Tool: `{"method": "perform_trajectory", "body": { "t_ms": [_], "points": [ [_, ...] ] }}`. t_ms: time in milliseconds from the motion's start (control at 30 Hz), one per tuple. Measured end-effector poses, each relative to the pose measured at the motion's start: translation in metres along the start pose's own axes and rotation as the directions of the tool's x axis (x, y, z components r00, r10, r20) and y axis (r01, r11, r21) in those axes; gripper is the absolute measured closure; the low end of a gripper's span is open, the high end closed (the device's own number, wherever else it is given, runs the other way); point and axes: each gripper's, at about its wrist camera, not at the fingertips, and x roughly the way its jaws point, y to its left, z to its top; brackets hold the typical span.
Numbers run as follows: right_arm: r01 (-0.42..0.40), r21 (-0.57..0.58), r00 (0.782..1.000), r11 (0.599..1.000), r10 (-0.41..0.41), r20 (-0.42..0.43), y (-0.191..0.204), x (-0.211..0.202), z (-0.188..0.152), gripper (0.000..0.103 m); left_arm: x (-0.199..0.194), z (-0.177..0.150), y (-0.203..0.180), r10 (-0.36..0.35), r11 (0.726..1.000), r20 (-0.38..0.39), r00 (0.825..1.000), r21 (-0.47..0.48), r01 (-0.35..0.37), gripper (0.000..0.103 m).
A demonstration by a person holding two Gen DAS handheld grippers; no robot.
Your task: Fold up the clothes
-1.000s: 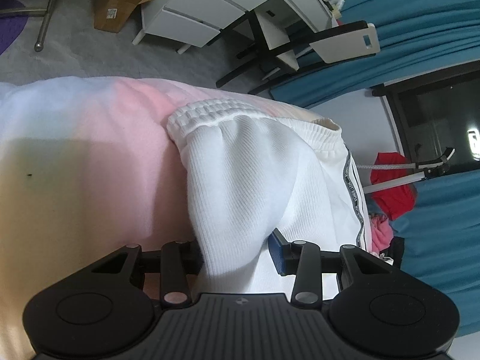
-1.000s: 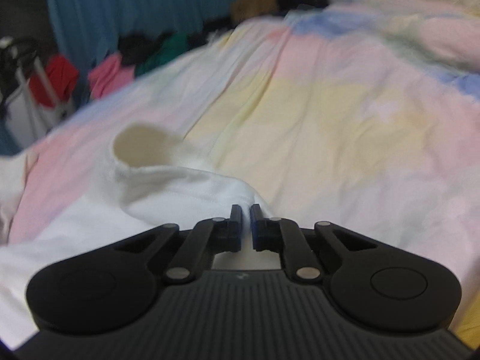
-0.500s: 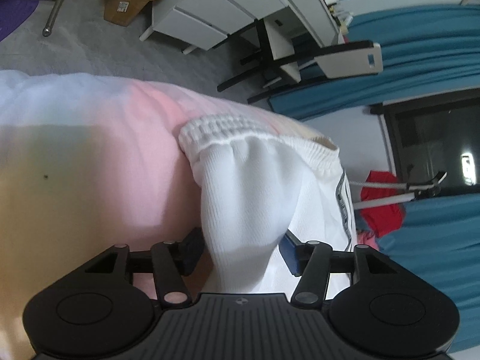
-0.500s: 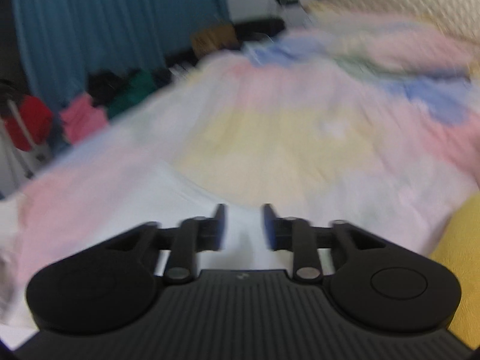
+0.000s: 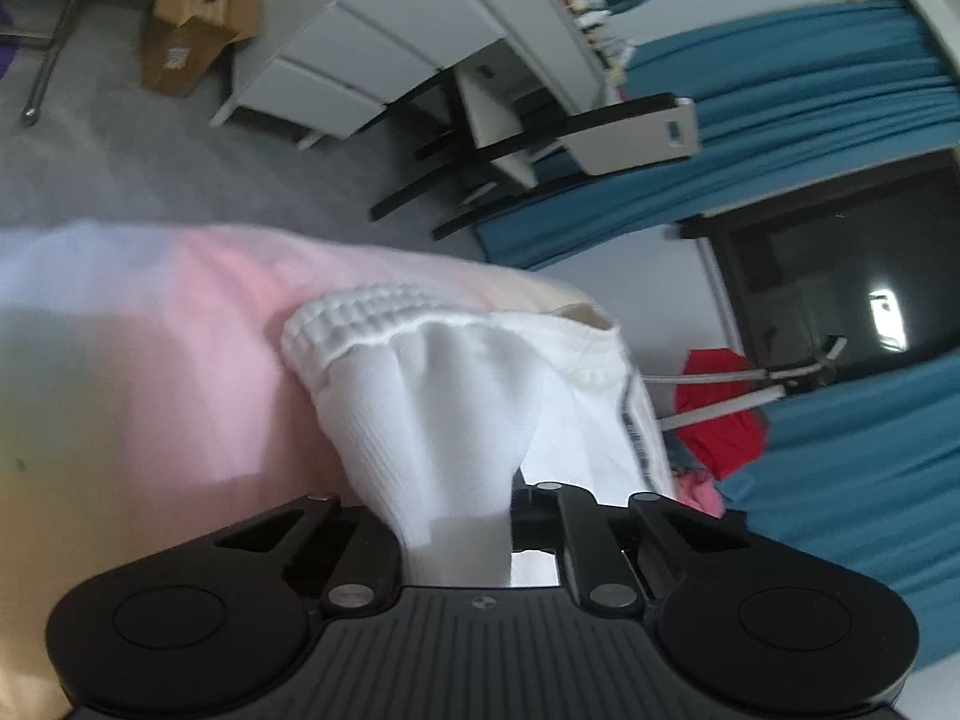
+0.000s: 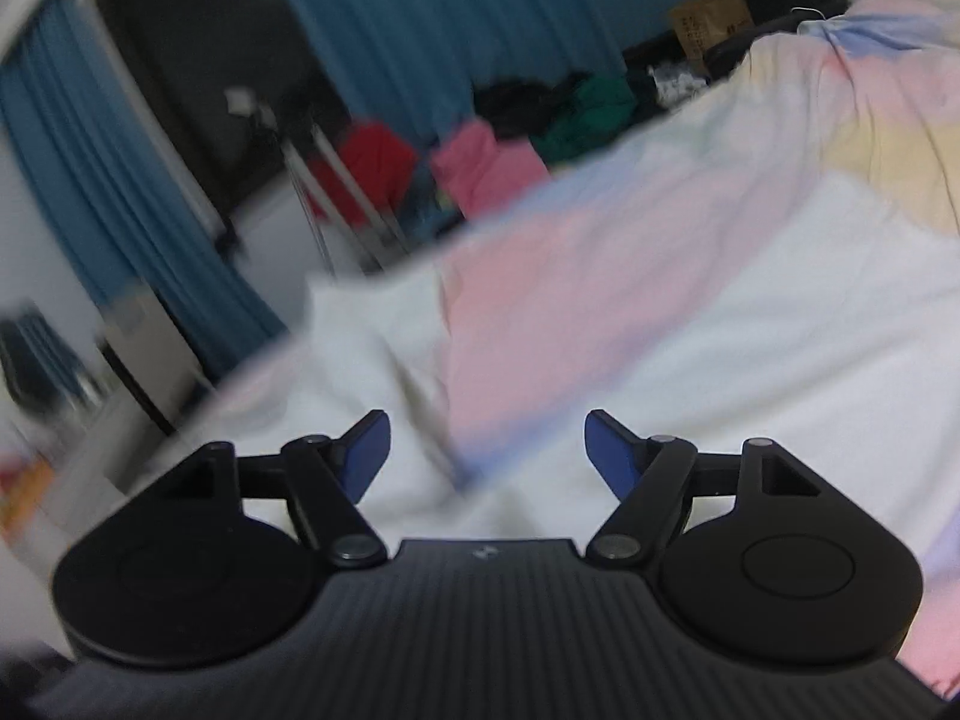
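We see soft, even indoor light in both views; a window (image 5: 888, 312) reflection glares at right. Fisheye bending curves the edges. The right wrist view smears with motion blur, especially curtains (image 6: 150, 228) at left

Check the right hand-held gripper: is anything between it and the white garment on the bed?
Nothing visible. The right hand-held gripper is open, with only white garment and pastel bedspread ahead of its fingers. The left hand-held gripper has the garment bunched between its fingers.
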Motion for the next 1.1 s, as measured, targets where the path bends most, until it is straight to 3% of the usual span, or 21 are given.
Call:
{"method": "perform_trajectory", "body": {
  "t_ms": [67, 133, 267, 400, 500, 567, 700, 767, 833, 967, 1100],
  "points": [
    [0.033, 0.002, 0.996, 0.999, -0.033, -0.079, -0.008, 0.012, -0.005, 0.029, -0.006, 0.009, 0.0, -0.014, 1.0, -0.006, 1.0, -0.004, 0.014, 0.094],
    [0.039, 0.031, 0.991, 0.999, -0.035, -0.128, -0.017, 0.016, -0.004, 0.029, -0.006, 0.017, 0.002, 0.023, 1.0, -0.02, 1.0, 0.01, -0.023, 0.094],
    [0.042, 0.043, 0.994, 0.998, -0.038, -0.099, -0.02, 0.011, 0.001, 0.029, 0.001, 0.027, 0.006, 0.153, 0.981, -0.102, 0.983, 0.135, -0.139, 0.093],
    [0.048, -0.007, 0.992, 0.999, -0.048, -0.113, -0.012, 0.013, -0.003, 0.029, -0.001, 0.039, 0.004, 0.128, 0.958, -0.219, 0.967, 0.281, -0.063, 0.082],
    [0.042, -0.052, 0.993, 0.998, -0.047, -0.111, -0.003, 0.014, -0.009, 0.029, -0.012, 0.045, -0.006, 0.162, 0.886, -0.249, 0.955, 0.464, -0.03, 0.062],
    [0.043, -0.081, 0.993, 0.996, -0.052, -0.103, 0.003, 0.018, -0.009, 0.029, -0.017, 0.048, -0.015, 0.214, 0.824, -0.238, 0.948, 0.564, -0.045, 0.042],
    [0.047, -0.14, 0.995, 0.989, -0.058, -0.076, 0.018, 0.027, -0.008, 0.029, -0.01, 0.057, -0.04, 0.271, 0.687, -0.176, 0.946, 0.724, -0.062, 0.026],
    [0.054, -0.172, 0.996, 0.984, -0.066, -0.063, 0.025, 0.034, -0.008, 0.029, 0.003, 0.061, -0.053, 0.255, 0.642, -0.139, 0.957, 0.764, -0.06, 0.024],
    [0.074, -0.195, 0.995, 0.978, -0.085, -0.049, 0.029, 0.041, -0.008, 0.029, 0.031, 0.066, -0.072, 0.241, 0.624, -0.168, 0.956, 0.781, -0.021, 0.023],
    [0.104, -0.21, 0.993, 0.972, -0.115, -0.04, 0.031, 0.056, -0.009, 0.029, 0.096, 0.071, -0.106, 0.234, 0.602, -0.156, 0.96, 0.798, -0.017, 0.02],
    [0.122, -0.207, 0.99, 0.971, -0.134, -0.045, 0.03, 0.071, -0.009, 0.029, 0.168, 0.07, -0.125, 0.229, 0.618, -0.132, 0.964, 0.785, -0.039, 0.022]
  ]
}}
